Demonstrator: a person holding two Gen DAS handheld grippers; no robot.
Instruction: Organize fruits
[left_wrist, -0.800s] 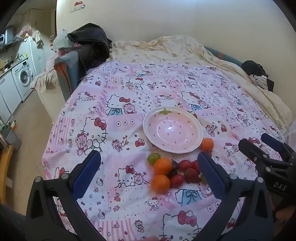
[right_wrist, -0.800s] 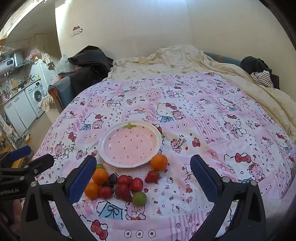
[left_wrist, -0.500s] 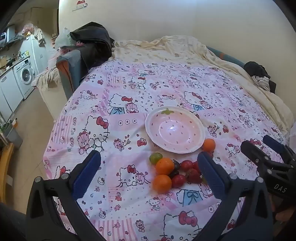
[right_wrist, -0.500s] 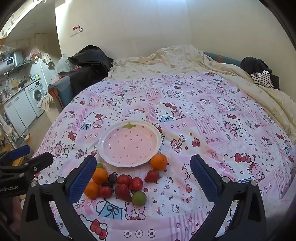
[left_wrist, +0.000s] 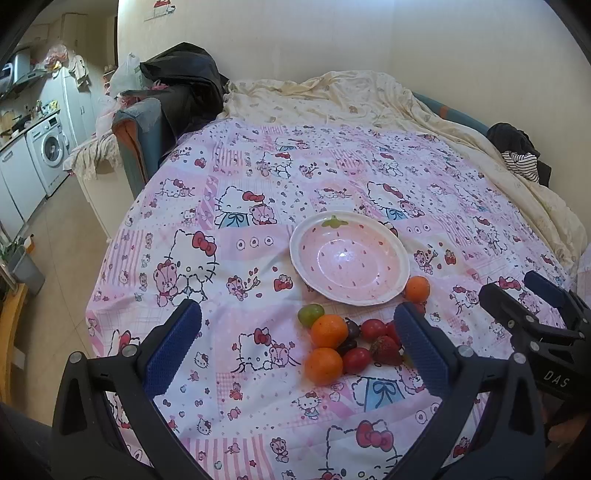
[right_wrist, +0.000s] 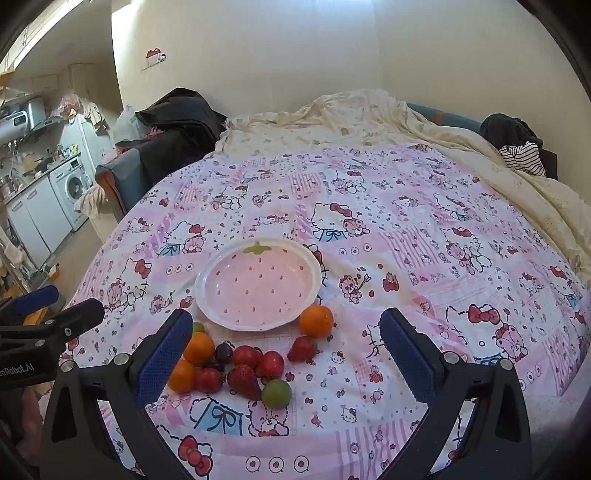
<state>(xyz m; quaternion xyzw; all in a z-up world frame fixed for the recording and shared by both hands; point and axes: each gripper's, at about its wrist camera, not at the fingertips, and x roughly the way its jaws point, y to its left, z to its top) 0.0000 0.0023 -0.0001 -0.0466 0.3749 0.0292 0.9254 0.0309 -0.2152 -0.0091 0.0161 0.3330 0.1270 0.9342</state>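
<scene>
My left gripper (left_wrist: 295, 345) low in frame, fingers spread wide, nothing pinched. Right gripper (right_wrist: 286, 354) same deal, gaping, hovering over fruit pile (right_wrist: 236, 365) at lower centre. Strawberry plate (right_wrist: 207, 295) just above pile, bare. Lone orange (right_wrist: 316, 321) beside plate rim. Readable: "DAS" lower right, left view; "nRobot.AI" left edge, right view.

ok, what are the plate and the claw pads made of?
Plate: looks like glazed ceramic, or maybe melamine; glossy pink with a highlight in the well. Left claw pads: blue, matte, fine knurled grid, probably rubber or soft plastic on black plastic arms.
</scene>
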